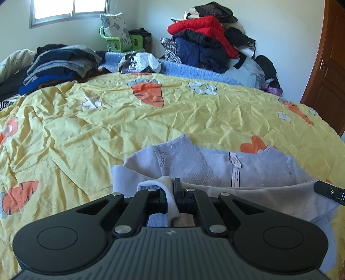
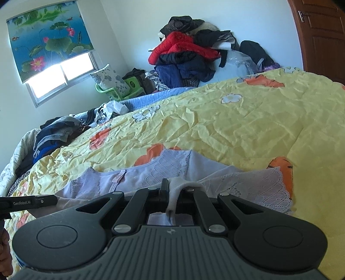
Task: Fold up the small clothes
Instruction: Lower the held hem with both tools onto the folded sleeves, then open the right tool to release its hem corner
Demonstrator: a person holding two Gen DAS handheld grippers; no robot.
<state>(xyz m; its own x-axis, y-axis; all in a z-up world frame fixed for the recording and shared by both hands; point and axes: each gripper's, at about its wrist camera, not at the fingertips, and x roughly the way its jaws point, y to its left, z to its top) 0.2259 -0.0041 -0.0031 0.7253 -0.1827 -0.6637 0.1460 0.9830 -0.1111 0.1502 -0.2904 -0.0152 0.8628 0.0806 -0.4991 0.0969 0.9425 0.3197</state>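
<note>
We clench both tongs, left (image 1: pixel 170 189) and right (image 2: pixel 172 189), on the near hem of the lilac garment (image 1: pixel 194 163), low centre, so it folds evenly over the bed (image 1: pixel 86 129).

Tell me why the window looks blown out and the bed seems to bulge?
Right wrist view: the window below the lotus blind glares white from daylight; the yellow bedsheet bows from fisheye distortion. Left wrist view: the same glare at the window, the same curved bedsheet.

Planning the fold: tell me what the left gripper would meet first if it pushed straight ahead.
The left gripper, shut on the lilac garment, would likely run over that garment's lace part first, then the yellow bedspread; depth is uncertain.
</note>
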